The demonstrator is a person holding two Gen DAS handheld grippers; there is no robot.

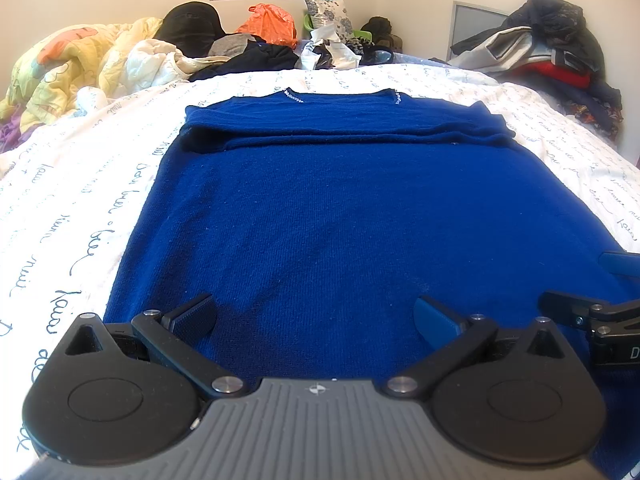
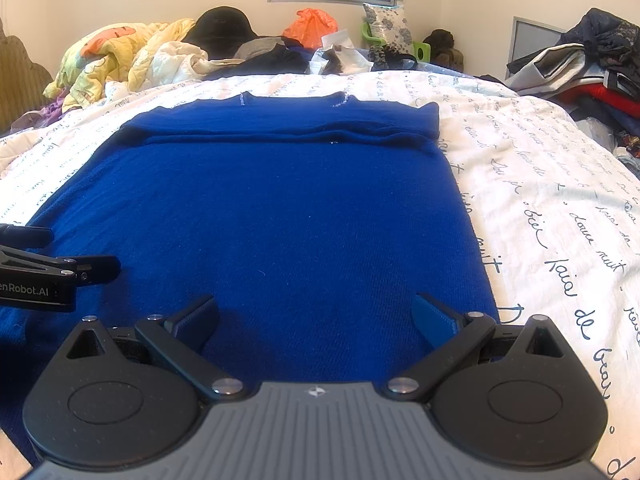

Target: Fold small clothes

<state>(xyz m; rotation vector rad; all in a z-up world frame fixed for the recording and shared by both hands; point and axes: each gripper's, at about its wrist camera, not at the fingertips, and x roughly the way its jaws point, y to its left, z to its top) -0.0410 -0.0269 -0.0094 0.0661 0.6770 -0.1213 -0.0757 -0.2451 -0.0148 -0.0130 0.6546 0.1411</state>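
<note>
A dark blue knit sweater (image 1: 320, 208) lies flat on the bed, neckline at the far end, both sleeves folded across the chest. It also shows in the right wrist view (image 2: 264, 208). My left gripper (image 1: 316, 316) is open and empty, low over the sweater's near hem towards its left side. My right gripper (image 2: 316, 316) is open and empty, over the near hem towards the right edge. Each gripper shows at the edge of the other's view: the right one (image 1: 592, 316) and the left one (image 2: 60, 272).
The bed has a white sheet with dark script (image 1: 72, 200), also in the right wrist view (image 2: 560, 200). A yellow quilt (image 1: 60, 64), an orange bag (image 1: 268, 24) and loose clothes lie at the far end. A clothes pile (image 1: 552, 52) stands at the right.
</note>
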